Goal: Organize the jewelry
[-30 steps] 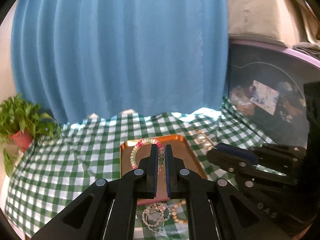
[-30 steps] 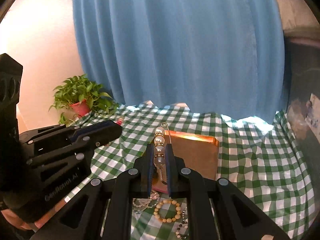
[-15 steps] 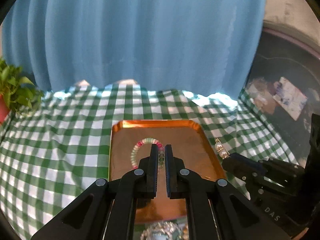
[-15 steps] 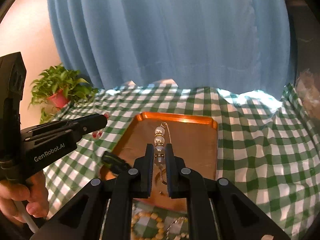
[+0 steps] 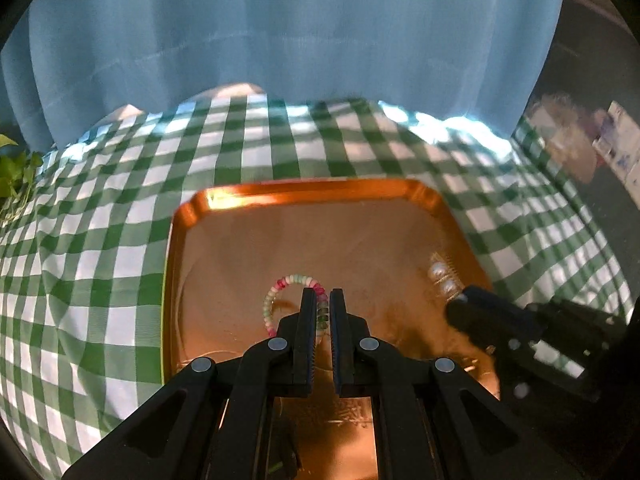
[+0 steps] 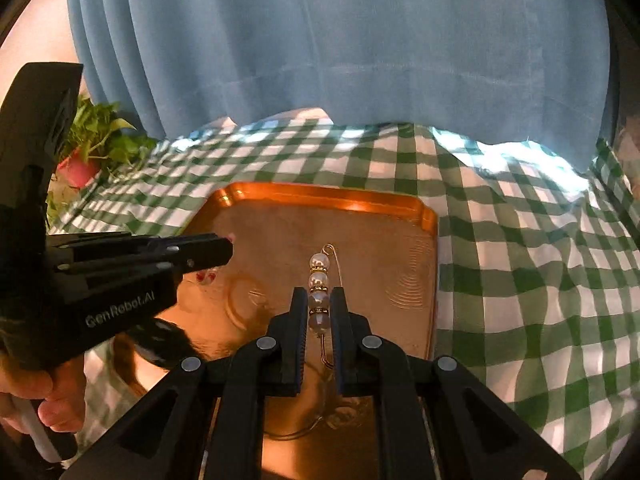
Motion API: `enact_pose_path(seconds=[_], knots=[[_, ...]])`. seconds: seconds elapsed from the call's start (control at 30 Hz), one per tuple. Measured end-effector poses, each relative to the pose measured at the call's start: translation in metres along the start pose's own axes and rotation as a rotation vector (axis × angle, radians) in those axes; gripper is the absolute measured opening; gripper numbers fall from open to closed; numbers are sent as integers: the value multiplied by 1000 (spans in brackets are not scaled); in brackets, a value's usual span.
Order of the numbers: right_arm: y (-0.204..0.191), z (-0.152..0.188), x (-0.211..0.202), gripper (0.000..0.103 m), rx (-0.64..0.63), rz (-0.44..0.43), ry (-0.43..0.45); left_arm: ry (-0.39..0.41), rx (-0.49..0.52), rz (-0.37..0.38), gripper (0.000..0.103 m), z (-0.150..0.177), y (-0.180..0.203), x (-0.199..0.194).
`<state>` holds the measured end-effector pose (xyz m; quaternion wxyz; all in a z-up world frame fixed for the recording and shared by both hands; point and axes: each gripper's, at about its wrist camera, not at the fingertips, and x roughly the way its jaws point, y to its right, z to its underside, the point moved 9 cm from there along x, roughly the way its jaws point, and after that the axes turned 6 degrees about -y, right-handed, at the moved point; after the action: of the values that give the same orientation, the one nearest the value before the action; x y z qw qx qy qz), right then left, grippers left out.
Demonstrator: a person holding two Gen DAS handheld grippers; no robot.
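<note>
over the tray (image 5: 304, 196), left tongs (image 5: 322, 312) pinch the bracelet (image 5: 280, 292); right tongs (image 6: 318, 312) clamp the pearl pin (image 6: 319, 280), nearer the tray's right rim.

— Where do we see the light coming from?
— Behind the blue curtain (image 5: 280, 32); it bleaches the checkered tablecloth (image 6: 520, 240) along the far edge.
— Any glare?
— The copper tray (image 5: 224, 200) rim flares orange. We see motion blur in the left view, and fisheye bending with black corners.

Bead bracelet (image 5: 296, 300), pearl pin (image 6: 319, 286) — over tray (image 5: 304, 194)
</note>
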<state>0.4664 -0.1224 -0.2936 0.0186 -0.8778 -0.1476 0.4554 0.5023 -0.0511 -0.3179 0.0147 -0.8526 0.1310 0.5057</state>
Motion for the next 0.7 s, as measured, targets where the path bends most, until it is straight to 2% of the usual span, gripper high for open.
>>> enact_pose_path(seconds=[0.1,0.2,0.23,0.27,0.3,0.33,0.37,0.4,0.47,0.5,0.6,0.7], knots=[[8,4,13,10,1,19,-26,-18,-22,-28,6,3,-5,9],[13,4,17,10,5,28,-24,13,15,-64,7,3,1,-1],[14,4,16,10,3,39,-18,21,18,-76,11,2,2,-5],[15,3,14,16,3,47,-11,24,19,-83,29,2,4,-11],[12,4,13,37,0,32,-19,17,19,-91,45,3,5,-15],[8,5,12,56,-4,7,-30,16,19,-110,78,6,7,-24],[4,7,8,88,-11,-3,-25,49,39,-122,91,8,13,-38],[-1,7,-3,97,-31,14,15,106,80,-146,91,8,19,-54],[-5,9,-18,97,-40,40,56,176,133,-222,96,11,24,-78],[-8,11,-24,97,-35,31,53,184,151,-243,98,16,29,-87],[-13,16,-37,97,17,-5,42,175,130,-231,101,24,32,-104],[-22,22,-58,97,30,-3,45,184,97,-196,101,36,36,-129]])
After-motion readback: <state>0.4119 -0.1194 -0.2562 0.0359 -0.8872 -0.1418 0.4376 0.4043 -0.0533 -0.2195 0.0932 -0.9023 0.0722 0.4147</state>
